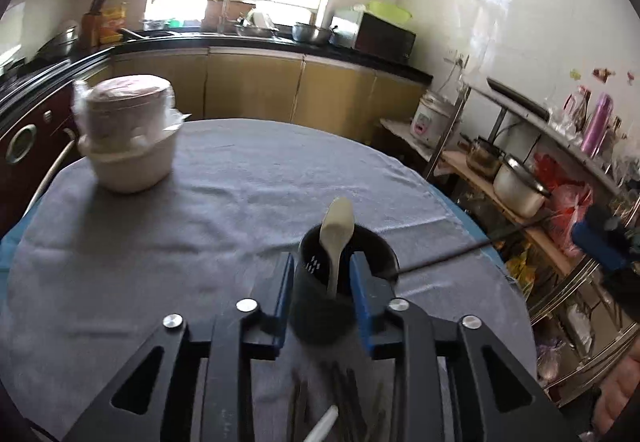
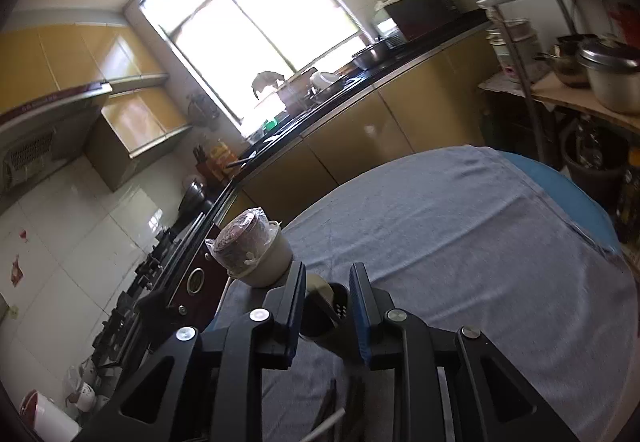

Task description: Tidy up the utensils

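Note:
A black utensil holder (image 1: 320,314) stands on the grey cloth (image 1: 200,226), with a cream spoon (image 1: 338,230) upright in it. My left gripper (image 1: 324,292) is open just short of the holder, nothing between its blue pads. A thin dark stick (image 1: 472,248) slants from the holder's rim toward my right gripper (image 1: 598,242) at the right edge; I cannot tell whether they touch. In the right wrist view my right gripper (image 2: 328,308) is open, and the holder (image 2: 338,308) shows through the gap. Several dark chopsticks (image 1: 340,402) and a white handle (image 1: 324,422) lie on the cloth under the left gripper.
A white pot topped with a wrapped bowl (image 1: 128,137) stands at the table's far left. A rack with metal pots (image 1: 520,185) is close on the right. Kitchen cabinets (image 1: 280,89) run behind the table, and a stove (image 2: 152,266) runs along its left.

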A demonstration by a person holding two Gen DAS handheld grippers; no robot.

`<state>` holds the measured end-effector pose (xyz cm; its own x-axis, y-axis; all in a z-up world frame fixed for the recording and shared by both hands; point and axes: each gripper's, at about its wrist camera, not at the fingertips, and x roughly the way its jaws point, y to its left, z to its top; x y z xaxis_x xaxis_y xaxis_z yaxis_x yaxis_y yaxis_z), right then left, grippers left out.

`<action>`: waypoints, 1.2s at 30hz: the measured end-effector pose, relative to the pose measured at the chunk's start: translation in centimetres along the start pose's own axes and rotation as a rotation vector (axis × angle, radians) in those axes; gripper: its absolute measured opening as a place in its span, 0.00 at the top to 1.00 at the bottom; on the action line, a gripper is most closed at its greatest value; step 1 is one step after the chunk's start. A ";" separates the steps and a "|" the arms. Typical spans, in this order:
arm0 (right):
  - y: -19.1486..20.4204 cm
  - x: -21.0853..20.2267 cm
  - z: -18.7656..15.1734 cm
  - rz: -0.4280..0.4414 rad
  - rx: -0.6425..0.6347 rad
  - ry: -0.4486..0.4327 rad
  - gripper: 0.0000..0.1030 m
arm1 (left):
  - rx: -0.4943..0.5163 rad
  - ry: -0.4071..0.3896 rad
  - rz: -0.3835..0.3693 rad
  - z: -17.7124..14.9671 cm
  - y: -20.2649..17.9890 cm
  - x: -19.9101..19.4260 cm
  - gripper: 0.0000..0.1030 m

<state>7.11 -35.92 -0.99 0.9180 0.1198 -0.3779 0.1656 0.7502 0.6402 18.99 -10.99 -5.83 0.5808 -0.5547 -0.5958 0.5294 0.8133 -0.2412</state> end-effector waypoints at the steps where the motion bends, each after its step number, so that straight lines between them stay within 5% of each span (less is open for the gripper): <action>1: -0.8 -0.9 -0.6 -0.001 0.017 -0.008 0.75 | -0.005 -0.001 0.016 -0.7 0.1 -1.0 0.60; 3: -1.9 -2.1 -1.6 -0.009 0.045 0.001 0.71 | -0.020 0.014 0.056 -2.1 0.1 -2.5 0.46; 9: -5.0 -3.4 -6.4 -0.055 0.078 0.117 0.69 | -0.007 0.100 0.141 -8.1 -0.6 -6.8 0.38; 19: -5.3 -3.8 -14.7 -0.079 0.038 0.305 0.69 | 0.019 0.188 0.219 -15.8 -2.1 -11.1 0.36; 28: -2.1 -4.1 -18.3 0.021 -0.045 0.362 0.69 | 0.035 0.192 0.276 -19.2 -1.7 -12.4 0.36; 36: -1.9 -3.4 -19.0 0.053 -0.080 0.365 0.69 | -0.067 0.187 0.365 -18.6 0.3 -13.6 0.36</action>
<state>-3.19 -25.44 -13.60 0.7335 0.3727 -0.5684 0.0794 0.7836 0.6162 -0.20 0.07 -12.06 0.5969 -0.1916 -0.7791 0.2646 0.9637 -0.0343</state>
